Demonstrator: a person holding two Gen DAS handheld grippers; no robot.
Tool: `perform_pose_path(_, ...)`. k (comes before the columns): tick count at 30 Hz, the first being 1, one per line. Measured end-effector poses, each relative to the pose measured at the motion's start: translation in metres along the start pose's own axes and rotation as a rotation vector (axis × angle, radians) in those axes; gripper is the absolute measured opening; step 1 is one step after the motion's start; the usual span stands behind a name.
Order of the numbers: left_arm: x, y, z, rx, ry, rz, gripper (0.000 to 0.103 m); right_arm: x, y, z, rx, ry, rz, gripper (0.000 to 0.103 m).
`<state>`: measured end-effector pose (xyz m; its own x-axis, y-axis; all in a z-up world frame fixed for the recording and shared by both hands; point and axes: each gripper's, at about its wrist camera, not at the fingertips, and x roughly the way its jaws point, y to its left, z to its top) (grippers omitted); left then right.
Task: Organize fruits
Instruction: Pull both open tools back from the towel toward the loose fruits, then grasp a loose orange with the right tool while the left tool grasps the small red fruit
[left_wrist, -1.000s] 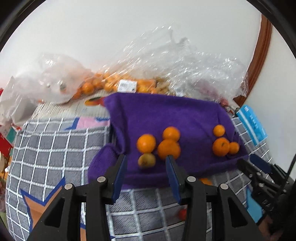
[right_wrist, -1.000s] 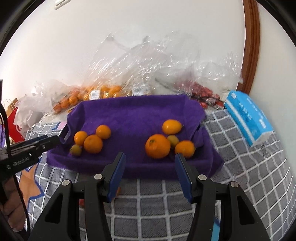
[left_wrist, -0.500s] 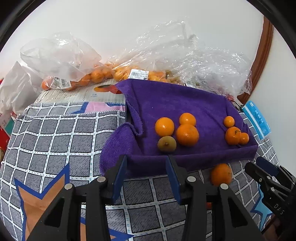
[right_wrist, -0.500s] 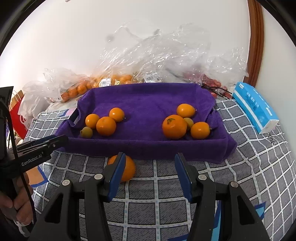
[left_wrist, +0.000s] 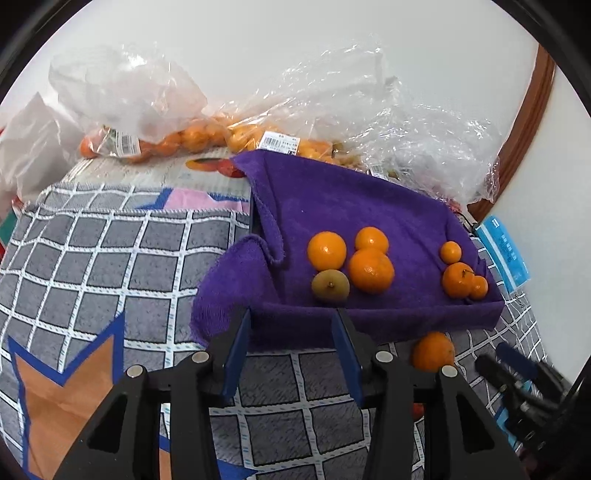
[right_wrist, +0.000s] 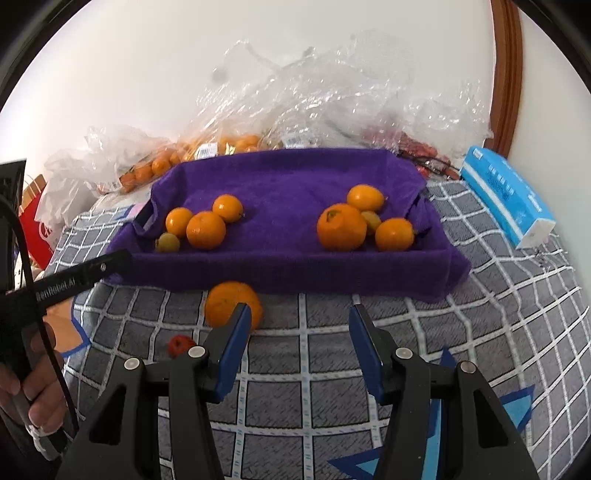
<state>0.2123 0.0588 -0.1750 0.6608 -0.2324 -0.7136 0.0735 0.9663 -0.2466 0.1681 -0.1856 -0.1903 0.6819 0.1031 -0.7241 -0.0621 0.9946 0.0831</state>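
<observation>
— Counting from the left end of the purple towel (right_wrist: 280, 184), how does the fruit sit?

— Four pieces cluster at the towel's left end: three oranges (right_wrist: 205, 230) and one greenish fruit (right_wrist: 168, 242) at the near-left corner. Four more cluster at its right end: a big orange (right_wrist: 341, 227), two smaller orange ones, and a yellowish one half hidden between them.

— And off the towel?

— One loose orange (right_wrist: 232, 302) lies on the checked cloth (right_wrist: 480, 314), just in front of the towel's near edge. A small red fruit (right_wrist: 181, 344) sits nearer still, to the left of it.

— Which way do they point?

— The fruit is round, so no long axis shows. The towel's long side runs left to right.

— The grippers?

— The left gripper (left_wrist: 291, 354) hangs before the towel's left near corner, jaws parted and nothing between them. The right gripper (right_wrist: 301, 339) hangs before the towel's near edge, jaws apart and bare, its left finger overlapping the loose orange in the right wrist view; contact cannot be told.
</observation>
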Motion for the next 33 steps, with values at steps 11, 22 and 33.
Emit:
perform_pose_path(11,0.004,-0.005,-0.004,0.031,-0.004,0.016,0.045,0.021,0.033,0.002,-0.066,0.021,0.103,0.052)
perform_pose_path(22,0.004,-0.004,-0.002,0.017,-0.003,0.011,0.045,0.046,0.034,0.006,-0.063,0.068,0.139,0.045)
perform_pose_path(33,0.005,-0.012,-0.007,0.02,0.038,-0.049,0.047,0.021,-0.005,-0.003,-0.095,0.016,0.028,0.043)
